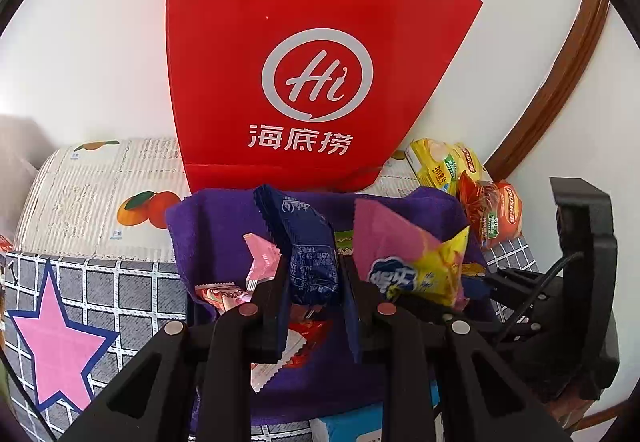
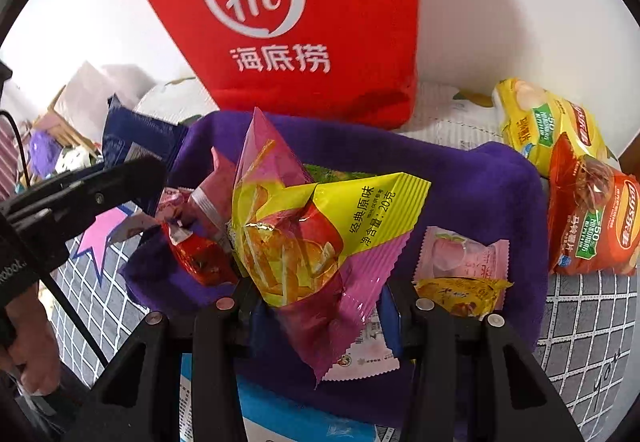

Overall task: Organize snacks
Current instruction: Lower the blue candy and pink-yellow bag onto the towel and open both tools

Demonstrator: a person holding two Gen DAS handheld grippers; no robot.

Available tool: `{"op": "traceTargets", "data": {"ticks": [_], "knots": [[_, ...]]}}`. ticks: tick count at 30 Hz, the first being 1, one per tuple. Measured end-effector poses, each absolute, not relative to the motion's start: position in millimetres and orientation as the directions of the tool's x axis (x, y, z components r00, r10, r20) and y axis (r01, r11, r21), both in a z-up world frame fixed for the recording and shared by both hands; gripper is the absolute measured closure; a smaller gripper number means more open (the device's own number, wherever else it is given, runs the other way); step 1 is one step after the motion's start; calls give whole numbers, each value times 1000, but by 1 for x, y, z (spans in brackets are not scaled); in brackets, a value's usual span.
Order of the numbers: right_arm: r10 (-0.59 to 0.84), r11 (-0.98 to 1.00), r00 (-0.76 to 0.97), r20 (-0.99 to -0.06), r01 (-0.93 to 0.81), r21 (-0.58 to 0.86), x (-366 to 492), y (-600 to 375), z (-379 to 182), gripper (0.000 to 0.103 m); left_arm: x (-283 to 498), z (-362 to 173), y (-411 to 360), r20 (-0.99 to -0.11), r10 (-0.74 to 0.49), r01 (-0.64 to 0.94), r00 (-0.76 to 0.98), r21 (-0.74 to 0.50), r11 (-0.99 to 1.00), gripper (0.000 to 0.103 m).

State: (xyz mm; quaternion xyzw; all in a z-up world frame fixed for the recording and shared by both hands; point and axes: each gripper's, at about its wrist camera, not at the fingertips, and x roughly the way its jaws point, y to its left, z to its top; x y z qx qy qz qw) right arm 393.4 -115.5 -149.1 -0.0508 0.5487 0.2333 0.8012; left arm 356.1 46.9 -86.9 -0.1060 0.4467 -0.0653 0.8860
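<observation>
My left gripper (image 1: pixel 314 294) is shut on a dark blue snack packet (image 1: pixel 306 242), held upright above a purple cloth-lined bin (image 1: pixel 216 226). The same blue packet (image 2: pixel 132 138) and the left gripper (image 2: pixel 120 178) show at the left of the right wrist view. My right gripper (image 2: pixel 324 294) is shut on a pink and yellow chip bag (image 2: pixel 316 226), over the purple bin (image 2: pixel 480 178); that bag (image 1: pixel 412 258) also shows in the left wrist view. Small pink (image 2: pixel 464 254), red (image 2: pixel 200 258) and yellow (image 2: pixel 460 294) packets lie in the bin.
A red paper bag (image 1: pixel 312 62) stands behind the bin against the white wall. Yellow (image 2: pixel 548 122) and orange (image 2: pixel 592 226) chip bags lie to the right on a grey checked cloth (image 2: pixel 580 322). A fruit-printed box (image 1: pixel 100 194) sits at the left. A hand (image 2: pixel 28 342) holds the left gripper.
</observation>
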Motion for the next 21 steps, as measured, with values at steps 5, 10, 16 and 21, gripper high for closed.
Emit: {"op": "traceTargets", "data": {"ticks": [5, 10, 16, 21], "knots": [[305, 877, 270, -913, -454, 158, 391, -107, -155, 57, 356, -86, 47, -779, -206, 15, 592, -245, 969, 81], [295, 876, 252, -922, -457, 155, 393, -103, -163, 57, 356, -85, 50, -779, -199, 2, 595, -245, 969, 81], [277, 869, 218, -936, -473, 147, 396, -94, -176, 55, 357, -84, 53, -779, -194, -5, 596, -245, 969, 81], [283, 870, 227, -932, -469, 150, 399, -94, -180, 55, 357, -84, 55, -781, -188, -16, 596, -246, 969, 81]]}}
